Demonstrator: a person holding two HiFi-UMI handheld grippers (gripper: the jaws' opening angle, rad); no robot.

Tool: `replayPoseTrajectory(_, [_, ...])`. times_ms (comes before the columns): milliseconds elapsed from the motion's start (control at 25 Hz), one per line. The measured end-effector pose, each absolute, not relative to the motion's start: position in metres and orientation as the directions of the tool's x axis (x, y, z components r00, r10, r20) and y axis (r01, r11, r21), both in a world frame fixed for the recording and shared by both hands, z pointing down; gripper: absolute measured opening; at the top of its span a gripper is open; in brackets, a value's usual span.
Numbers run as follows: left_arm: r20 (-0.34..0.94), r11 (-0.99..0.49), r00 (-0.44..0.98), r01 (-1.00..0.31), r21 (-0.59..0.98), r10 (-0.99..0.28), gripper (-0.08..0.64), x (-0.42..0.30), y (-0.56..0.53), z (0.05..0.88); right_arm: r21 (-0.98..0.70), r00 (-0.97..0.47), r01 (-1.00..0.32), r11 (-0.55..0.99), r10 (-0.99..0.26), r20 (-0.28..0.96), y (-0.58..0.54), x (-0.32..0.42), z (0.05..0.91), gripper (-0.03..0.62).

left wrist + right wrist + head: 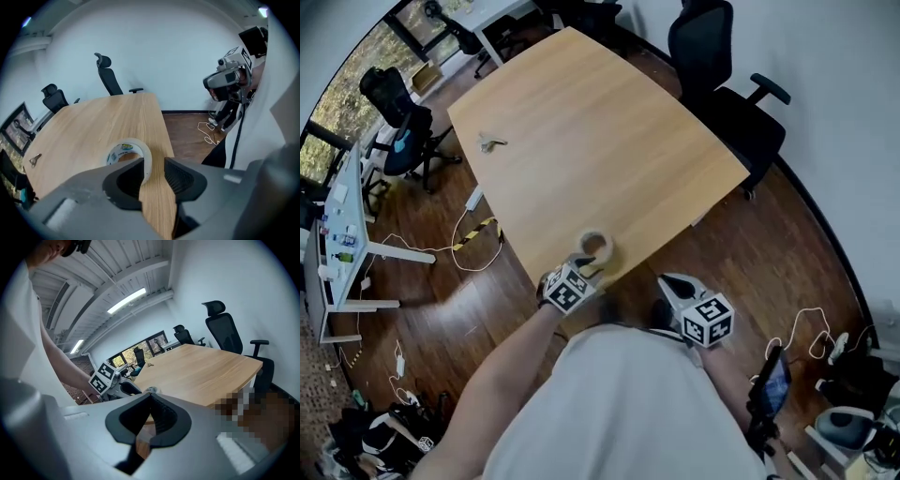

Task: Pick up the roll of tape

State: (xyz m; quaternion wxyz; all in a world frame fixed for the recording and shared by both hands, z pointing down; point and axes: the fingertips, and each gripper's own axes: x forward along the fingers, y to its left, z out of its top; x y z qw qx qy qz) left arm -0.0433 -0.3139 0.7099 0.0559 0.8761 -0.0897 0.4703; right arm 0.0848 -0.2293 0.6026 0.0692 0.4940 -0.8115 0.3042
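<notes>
The roll of tape (595,247), clear with a printed core, lies flat near the front edge of the wooden table (591,131). My left gripper (586,266) reaches down just short of it. In the left gripper view the roll (126,156) lies right ahead of the left jaw, its right rim showing in the gap. The left gripper (153,162) is open and its pads do not press on the roll. My right gripper (671,284) hangs off the table's front edge, shut and empty (150,395). The right gripper view also shows the left gripper (123,387).
A small bunch of keys (491,142) lies far back on the table. Black office chairs (717,56) stand behind the table, with another (398,112) to the left. A white desk (337,234) and loose cables (473,239) are at the left.
</notes>
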Motion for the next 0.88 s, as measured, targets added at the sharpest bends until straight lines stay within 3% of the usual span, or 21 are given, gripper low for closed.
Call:
replayPoseTrajectory(280, [0.917,-0.998,0.397,0.035,-0.050,-0.032,0.155,-0.038,-0.323,0.742,-0.427,-0.406,-0.878,0.218,-0.811,0.420,-0.231,0.102,0.606,0.006])
replayPoseTrajectory(360, [0.938,-0.997,0.346,0.069,-0.035,-0.009,0.187,-0.041,-0.324,0.755,-0.430,-0.375,-0.884,0.181,-0.823,0.426,-0.225,0.109,0.607,0.006])
replayPoseTrajectory(600, [0.971,-0.987,0.232,0.159,0.016,0.053,0.195,-0.045,-0.326,0.776,-0.434,-0.298,-0.897,0.088,-0.844,0.446,-0.208,0.129,0.614,0.006])
replayPoseTrajectory(880, [0.990,-0.977,0.129,0.210,0.032,0.060,0.150,-0.049,-0.330,0.786,-0.437,-0.245,-0.899,0.025,-0.856,0.456,-0.197,0.148,0.617,0.006])
